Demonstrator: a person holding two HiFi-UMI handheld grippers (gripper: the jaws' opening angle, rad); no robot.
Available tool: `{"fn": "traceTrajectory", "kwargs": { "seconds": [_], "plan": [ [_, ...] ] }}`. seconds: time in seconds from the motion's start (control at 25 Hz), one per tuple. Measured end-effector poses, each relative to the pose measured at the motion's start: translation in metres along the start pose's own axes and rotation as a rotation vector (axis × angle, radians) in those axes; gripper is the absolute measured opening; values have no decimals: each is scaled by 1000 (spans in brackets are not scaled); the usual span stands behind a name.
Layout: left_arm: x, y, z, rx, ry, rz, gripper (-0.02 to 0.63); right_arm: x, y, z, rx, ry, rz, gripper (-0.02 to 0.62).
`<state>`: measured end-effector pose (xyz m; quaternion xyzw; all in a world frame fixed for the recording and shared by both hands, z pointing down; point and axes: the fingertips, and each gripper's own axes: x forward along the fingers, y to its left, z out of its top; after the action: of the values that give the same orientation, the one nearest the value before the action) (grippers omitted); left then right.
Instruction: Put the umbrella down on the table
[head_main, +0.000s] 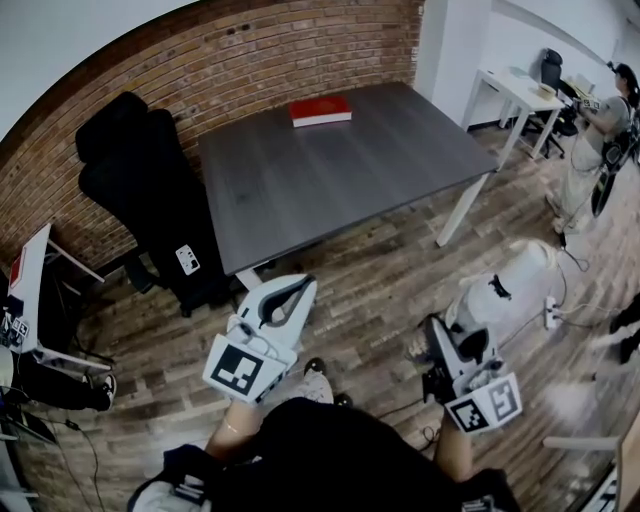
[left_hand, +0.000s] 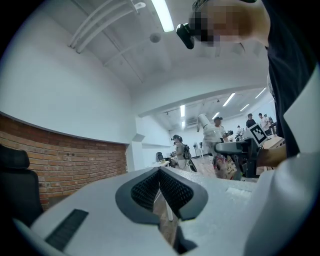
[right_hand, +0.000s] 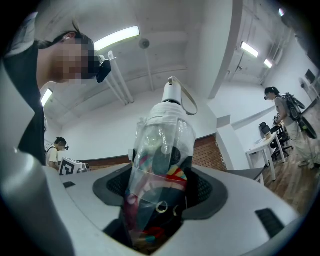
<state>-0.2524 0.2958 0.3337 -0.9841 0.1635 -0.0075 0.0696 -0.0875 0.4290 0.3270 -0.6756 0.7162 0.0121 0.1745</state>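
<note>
A folded umbrella in a clear plastic sleeve, with colourful fabric and a white handle with a loop strap, stands between the pads of my right gripper, which is shut on it. In the head view the umbrella shows as a pale blur that sticks out forward of the right gripper, over the wooden floor. The dark grey table stands ahead, apart from both grippers. My left gripper is near the table's front left corner. Its pads meet at the tip with nothing between them.
A red book lies at the table's far edge by the brick wall. A black office chair stands left of the table. A white desk and a person are at the far right. A power strip lies on the floor.
</note>
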Motion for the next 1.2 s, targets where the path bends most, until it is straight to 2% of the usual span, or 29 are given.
{"fn": "traceTrajectory", "kwargs": {
  "seconds": [0.28, 0.6, 1.2],
  "plan": [
    [34, 4, -9, -9, 7, -34, 3, 2, -27, 1, -6, 8, -56, 290],
    [96, 17, -16, -26, -26, -95, 3, 17, -71, 4, -29, 3, -122, 290],
    [196, 82, -30, -36, 4, -87, 3, 98, -156, 3, -31, 18, -142, 290]
  ]
}}
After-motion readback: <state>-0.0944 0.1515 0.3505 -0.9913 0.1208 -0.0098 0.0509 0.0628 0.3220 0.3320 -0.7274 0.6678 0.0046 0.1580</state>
